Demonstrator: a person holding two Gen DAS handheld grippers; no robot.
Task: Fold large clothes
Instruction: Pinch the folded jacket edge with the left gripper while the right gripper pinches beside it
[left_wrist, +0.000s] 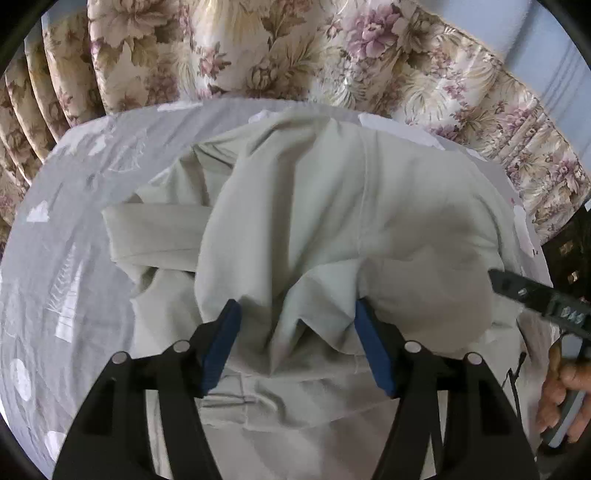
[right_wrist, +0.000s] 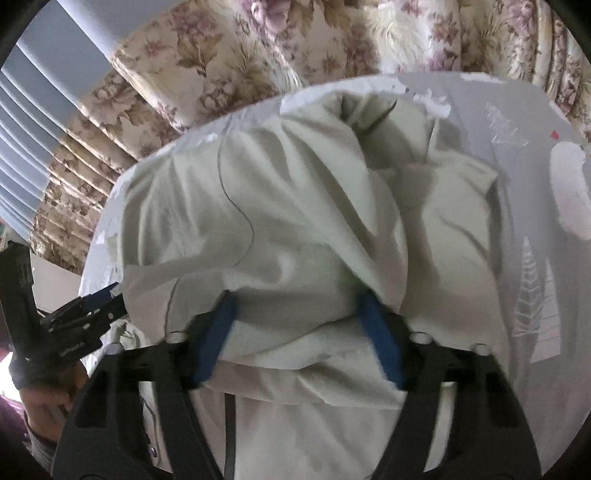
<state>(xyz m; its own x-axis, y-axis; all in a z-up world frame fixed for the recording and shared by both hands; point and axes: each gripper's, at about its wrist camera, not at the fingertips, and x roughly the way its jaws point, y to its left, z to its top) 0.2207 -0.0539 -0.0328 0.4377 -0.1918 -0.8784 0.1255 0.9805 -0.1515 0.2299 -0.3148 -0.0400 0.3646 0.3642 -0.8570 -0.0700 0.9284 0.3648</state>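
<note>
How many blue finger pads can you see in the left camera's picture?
2. One blue pad is left of the bunched pale garment, the other blue pad is right of it. The other tool's pads are hidden here.

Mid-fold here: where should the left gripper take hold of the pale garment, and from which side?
Probably the raised ridge of cloth between the left gripper pads: it stands up off the pale garment, so open jaws can close across it from above, on the near side. The flat band to its left offers less to pinch.

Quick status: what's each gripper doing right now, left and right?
Left gripper: open, pale garment bunched between its fingers.
Right gripper: open, garment fold between its fingers.
</note>
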